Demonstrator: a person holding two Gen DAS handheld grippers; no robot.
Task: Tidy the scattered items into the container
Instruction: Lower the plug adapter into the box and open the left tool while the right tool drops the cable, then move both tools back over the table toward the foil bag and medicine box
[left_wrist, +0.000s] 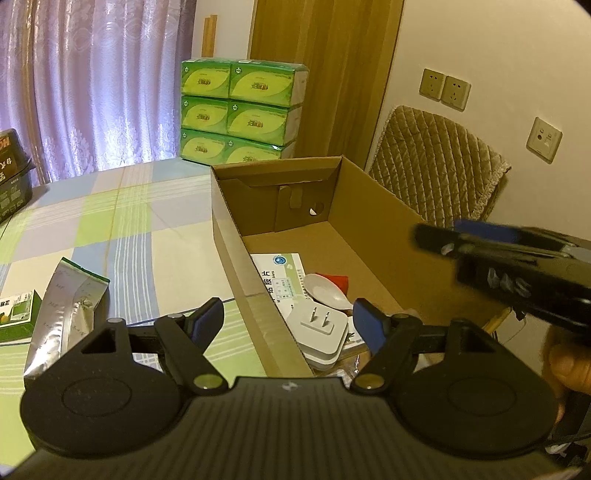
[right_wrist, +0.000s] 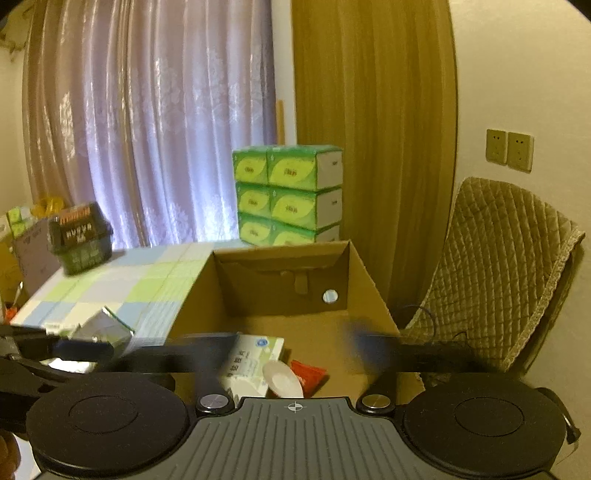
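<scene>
Firstly, on the left of the checked tablecloth (left_wrist: 122, 221) lie a small green box (left_wrist: 18, 314) and a silver foil pouch (left_wrist: 66, 314), both outside the container. The left gripper (left_wrist: 286, 325) hangs over the near left wall of the open cardboard box (left_wrist: 236, 251), its blue-padded fingers spread and holding nothing. Inside the box are a white medicine carton (left_wrist: 280, 273) with Chinese writing too small to read fully, a white dish (left_wrist: 328, 291), something red (left_wrist: 338, 280) behind it, and a white plug adapter (left_wrist: 323, 325) with its prongs up. The right gripper (right_wrist: 291, 350) is above the box on the right side; its fingers look blurred, spread wide and empty. Behind stand green tissue packs (left_wrist: 240, 114).
</scene>
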